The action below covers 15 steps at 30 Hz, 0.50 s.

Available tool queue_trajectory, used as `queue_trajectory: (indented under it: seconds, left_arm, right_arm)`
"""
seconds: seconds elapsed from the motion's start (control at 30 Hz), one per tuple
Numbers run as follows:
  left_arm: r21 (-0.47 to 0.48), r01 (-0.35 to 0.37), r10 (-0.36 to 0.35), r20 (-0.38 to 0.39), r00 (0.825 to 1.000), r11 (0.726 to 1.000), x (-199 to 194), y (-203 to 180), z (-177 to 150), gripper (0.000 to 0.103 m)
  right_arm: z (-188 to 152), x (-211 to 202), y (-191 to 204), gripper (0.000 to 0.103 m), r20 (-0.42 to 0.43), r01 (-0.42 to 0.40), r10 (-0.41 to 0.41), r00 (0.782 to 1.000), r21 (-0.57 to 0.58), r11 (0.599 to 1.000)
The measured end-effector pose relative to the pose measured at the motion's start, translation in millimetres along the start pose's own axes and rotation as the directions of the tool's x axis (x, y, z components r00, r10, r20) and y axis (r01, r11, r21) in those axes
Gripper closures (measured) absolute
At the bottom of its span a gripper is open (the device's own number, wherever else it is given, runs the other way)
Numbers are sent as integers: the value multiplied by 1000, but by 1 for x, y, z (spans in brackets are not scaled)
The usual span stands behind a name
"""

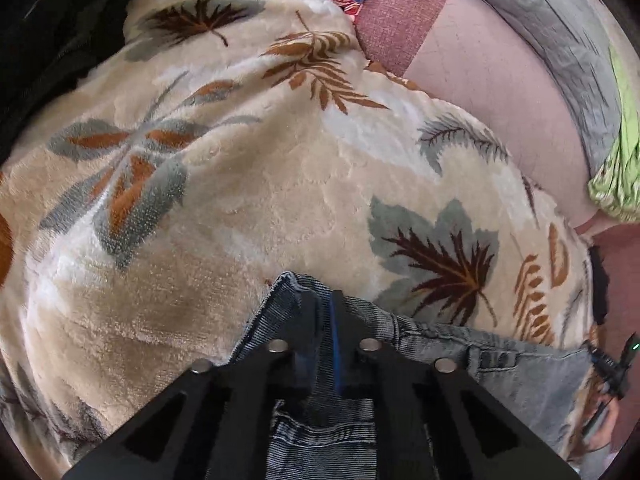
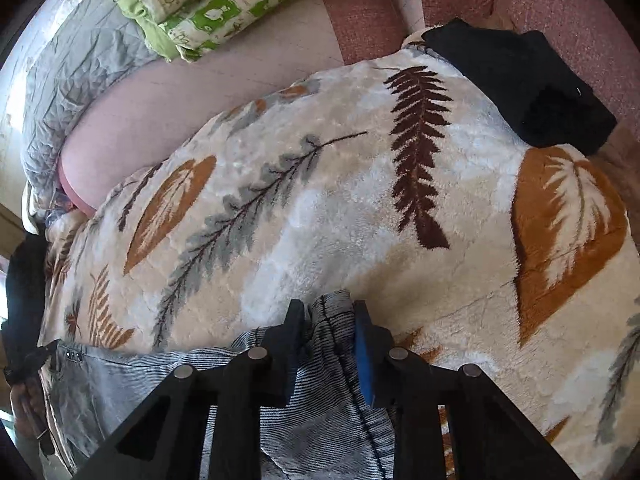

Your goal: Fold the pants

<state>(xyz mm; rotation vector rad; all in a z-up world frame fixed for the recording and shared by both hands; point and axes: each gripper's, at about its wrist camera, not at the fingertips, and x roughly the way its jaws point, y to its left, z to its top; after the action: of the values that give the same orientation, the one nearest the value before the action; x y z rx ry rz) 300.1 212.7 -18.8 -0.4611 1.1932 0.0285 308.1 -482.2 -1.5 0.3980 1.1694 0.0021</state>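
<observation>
**Both tongs on the denim, ready to carry the fold**

The pants [image 1: 500,364], grey-blue jeans, lie at the near edge of the leaf-patterned blanket [image 1: 248,184] that covers the bed. Your left tongs [image 1: 324,304] are clamped on one bunched corner of the denim; your right tongs [image 2: 328,316] pinch another corner, fabric filling the gap between the fingers. To fold cleanly, lift both corners to the same height, keep the edge between them taut, and carry them forward together so the cloth lays flat rather than twisting. The plush pile will likely drag, so lift clear before moving. No containers show; only a black garment [image 2: 520,80] on the blanket's far corner, and a green patterned pillow [image 2: 208,4] well apart from it
</observation>
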Motion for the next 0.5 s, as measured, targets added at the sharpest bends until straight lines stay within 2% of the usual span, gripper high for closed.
queue_trajectory:
  seconds: [0.03, 0.07, 0.1, 0.17, 0.23, 0.27, 0.3, 0.37, 0.5]
  left_arm:
    - [-14, 8, -8, -5, 1000, 1000, 0, 1, 1, 59]
    - [-28, 61, -61, 3, 998, 998, -2, 2, 0, 42]
    - [-33, 69, -68, 9, 998, 997, -4, 0, 0, 39]
    - [2, 11, -11, 30, 999, 1000, -5, -7, -1, 40]
    - [48, -84, 82, 37, 996, 995, 0, -15, -3, 62]
    - [53, -116, 114, 40, 993, 992, 1, -15, -2, 84]
    - [53, -122, 120, 39, 992, 991, 2, -14, -2, 99]
    - [58, -116, 114, 36, 993, 992, 1, -12, 0, 99]
    - [71, -134, 125, 119, 985, 988, -20, -19, -6, 100]
  right_arm:
    - [1, 1, -3, 73, -5, -12, 12, 1000, 21, 1000]
    - [2, 1, -5, 73, -8, -25, 25, 1000, 40, 999]
    - [2, 1, -6, 73, -8, -31, 31, 999, 48, 998]
    - [2, 3, -5, 72, -16, -29, 30, 999, 40, 999]
    - [1, 5, -2, 72, -22, -19, 19, 1000, 23, 1000]
    - [1, 5, -1, 76, -20, -15, 15, 1000, 19, 1000]
    - [1, 5, 1, 78, -24, -8, 8, 1000, 6, 1000]
    - [0, 2, 6, 84, -13, 12, -12, 1000, -17, 1000]
    - [-1, -20, 12, 86, 41, 6, -5, 999, -32, 999]
